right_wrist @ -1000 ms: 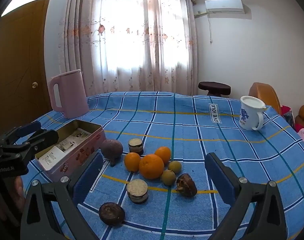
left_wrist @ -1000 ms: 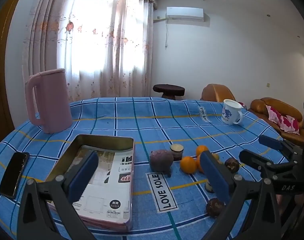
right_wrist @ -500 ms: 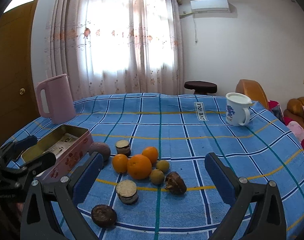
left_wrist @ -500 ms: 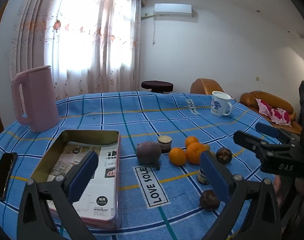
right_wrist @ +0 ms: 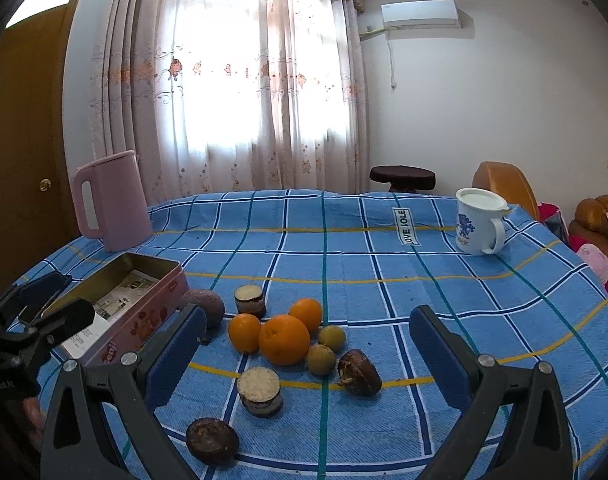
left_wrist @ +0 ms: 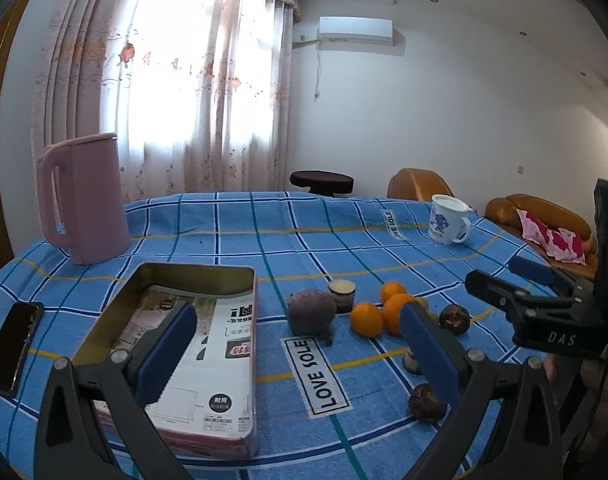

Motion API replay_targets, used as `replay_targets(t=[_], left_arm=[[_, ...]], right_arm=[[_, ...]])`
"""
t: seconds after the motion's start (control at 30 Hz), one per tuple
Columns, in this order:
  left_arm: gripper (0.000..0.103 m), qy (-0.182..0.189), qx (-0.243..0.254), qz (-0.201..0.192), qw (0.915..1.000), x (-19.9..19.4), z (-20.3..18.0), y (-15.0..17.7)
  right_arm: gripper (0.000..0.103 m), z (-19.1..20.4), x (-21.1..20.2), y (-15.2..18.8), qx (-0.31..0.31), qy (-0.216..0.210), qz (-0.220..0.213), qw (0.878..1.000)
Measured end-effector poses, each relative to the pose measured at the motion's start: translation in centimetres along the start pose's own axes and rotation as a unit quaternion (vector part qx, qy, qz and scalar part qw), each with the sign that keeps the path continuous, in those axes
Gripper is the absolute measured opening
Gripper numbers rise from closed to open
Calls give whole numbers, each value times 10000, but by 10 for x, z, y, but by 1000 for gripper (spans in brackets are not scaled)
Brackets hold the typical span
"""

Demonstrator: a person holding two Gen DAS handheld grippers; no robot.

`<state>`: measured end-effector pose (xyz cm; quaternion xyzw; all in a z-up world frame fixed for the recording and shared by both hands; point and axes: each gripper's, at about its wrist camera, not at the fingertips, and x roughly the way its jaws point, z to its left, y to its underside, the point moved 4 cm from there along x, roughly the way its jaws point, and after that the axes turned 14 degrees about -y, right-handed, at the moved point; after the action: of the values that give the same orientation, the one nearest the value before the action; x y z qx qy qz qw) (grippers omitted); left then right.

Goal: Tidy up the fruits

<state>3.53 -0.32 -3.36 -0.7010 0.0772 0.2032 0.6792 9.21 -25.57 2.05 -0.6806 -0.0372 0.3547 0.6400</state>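
hovering a little higher now, the left gripper (left_wrist: 296, 344) and right gripper (right_wrist: 308, 352) both gape empty, so the fruits (right_wrist: 284, 338) still lie beside the tin (left_wrist: 208, 276), none sorted yet
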Motion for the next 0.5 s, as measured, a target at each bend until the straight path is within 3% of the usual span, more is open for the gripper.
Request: replay_targets(t=[0.5], left_arm=[[103,-96,231,33,9997,3,-22,1]], right_arm=[[102,-16,0,9,142,-96,-35,9998]])
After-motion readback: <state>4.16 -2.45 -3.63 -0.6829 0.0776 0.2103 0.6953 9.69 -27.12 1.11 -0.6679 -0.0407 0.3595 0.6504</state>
